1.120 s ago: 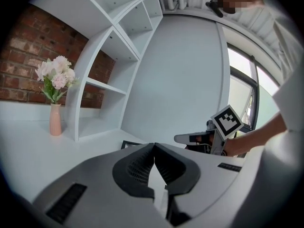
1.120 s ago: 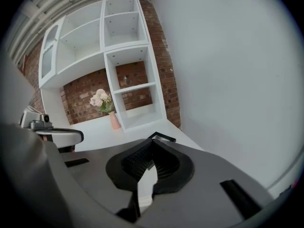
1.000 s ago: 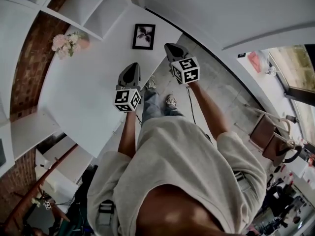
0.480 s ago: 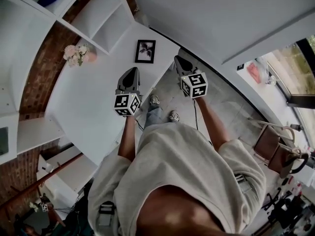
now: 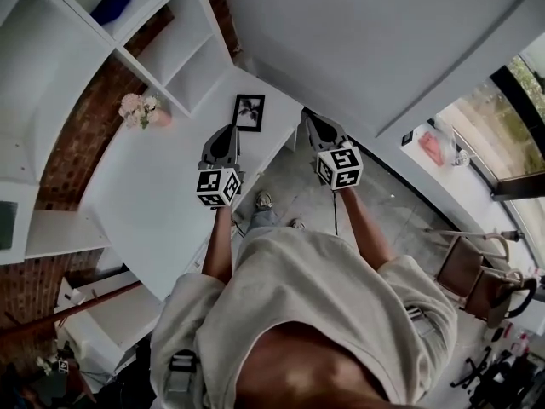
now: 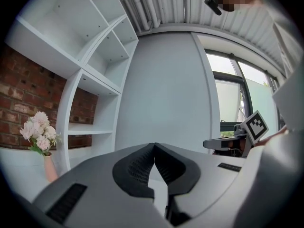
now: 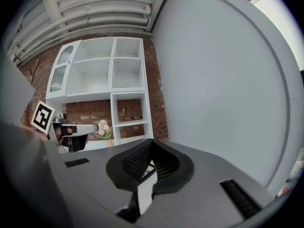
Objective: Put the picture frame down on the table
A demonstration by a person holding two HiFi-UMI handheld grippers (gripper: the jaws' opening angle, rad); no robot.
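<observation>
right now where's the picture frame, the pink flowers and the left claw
picture frame (image 5: 249,112), head view, middle of the picture inside its black border
pink flowers (image 5: 134,106), head view, on the blossoms
left claw (image 6: 154,146), left gripper view, where its closed tips meet

1. The picture frame (image 5: 249,112) is a small rectangle with a thin black border. Inside it, a white mat surrounds a dark print that looks like a plant or spray of leaves, though it is too small to tell for certain.
2. It appears to lie flat and face up, slightly askew to the table's edges.
3. It rests on the white table (image 5: 153,203) at the far end, close to the right-hand edge, with bare tabletop all around it.
</observation>
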